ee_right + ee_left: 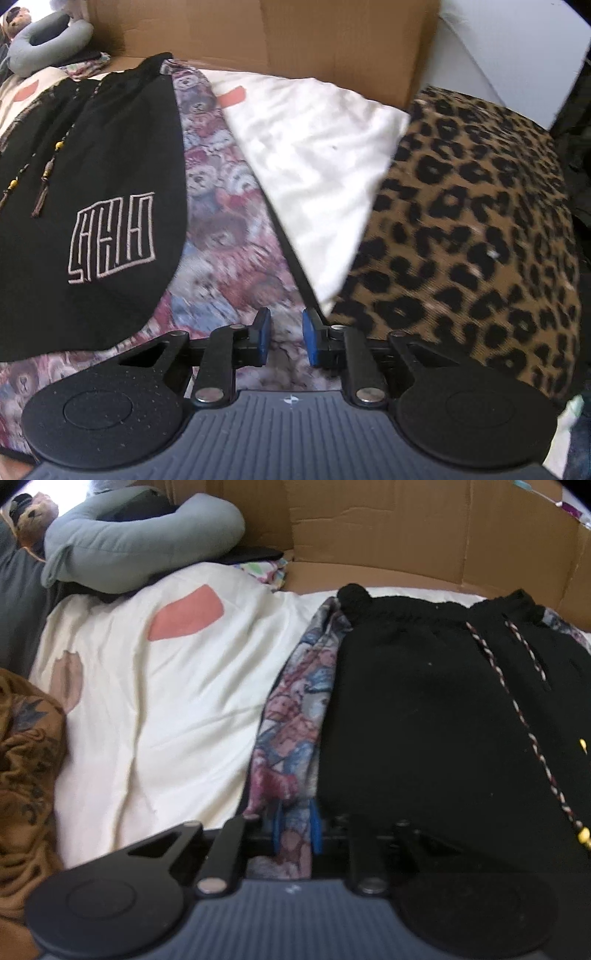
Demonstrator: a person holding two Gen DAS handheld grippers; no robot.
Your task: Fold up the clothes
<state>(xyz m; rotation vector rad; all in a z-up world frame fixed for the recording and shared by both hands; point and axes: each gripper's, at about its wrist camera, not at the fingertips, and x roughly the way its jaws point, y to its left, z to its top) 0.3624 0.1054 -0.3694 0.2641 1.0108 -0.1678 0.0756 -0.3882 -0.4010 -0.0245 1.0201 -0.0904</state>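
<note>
Covering the bed is a big cream sheet [192,686]. On the sheet lies a teddy bear print cloth [221,236], and black shorts [443,716] lie flat on top of that cloth. Beside the cloth sits a leopard print blanket [480,221]. Both the left gripper [295,830] and the right gripper [286,338] pinch the near edge of the teddy bear print cloth.

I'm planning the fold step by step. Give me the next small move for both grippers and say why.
Probably lift both held edges together and carry the teddy-bear print fabric up over the black shorts. The left gripper and right gripper each seem to pinch its near edge, and the shorts lie flat on top.
</note>
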